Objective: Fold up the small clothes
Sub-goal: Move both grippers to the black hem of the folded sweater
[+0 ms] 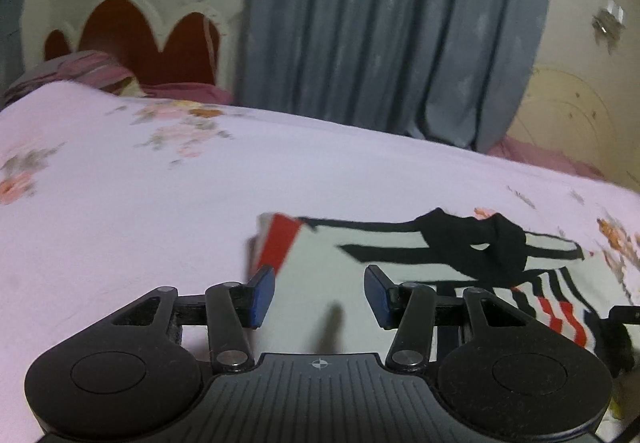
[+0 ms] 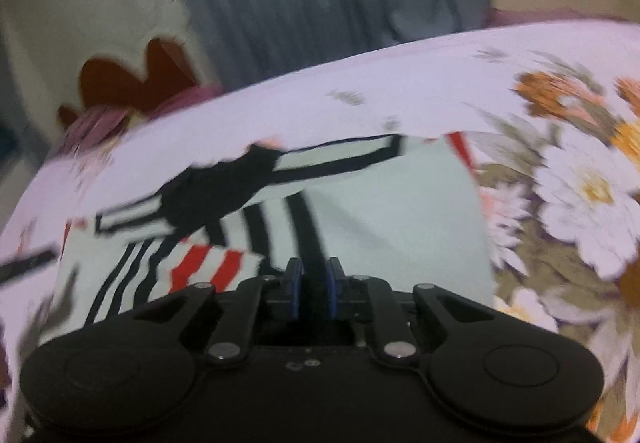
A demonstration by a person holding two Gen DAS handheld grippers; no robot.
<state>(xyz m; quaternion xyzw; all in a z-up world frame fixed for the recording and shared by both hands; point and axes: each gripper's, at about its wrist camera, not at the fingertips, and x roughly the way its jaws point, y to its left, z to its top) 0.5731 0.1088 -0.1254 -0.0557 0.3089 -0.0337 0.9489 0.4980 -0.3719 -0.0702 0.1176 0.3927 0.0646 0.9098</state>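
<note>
Left gripper (image 1: pixel 319 297) fingers open, empty, over the striped garment (image 1: pixel 328 263), free to reposition. Right gripper (image 2: pixel 314 293) fingers nearly closed; grip on fabric unclear. Garment flat on bed (image 1: pixel 120 203).

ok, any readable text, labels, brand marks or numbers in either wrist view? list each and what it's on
None readable in either view.
Left gripper body: a small round crosshair mark, a symbol, no letters.
Garment: black and red stripes only, no print that reads as text.
Floral bedsheet: flower pattern, no writing.
Grey curtain: faint pale motifs, too blurred to tell.
Right wrist view is motion-blurred; nothing legible there.
</note>
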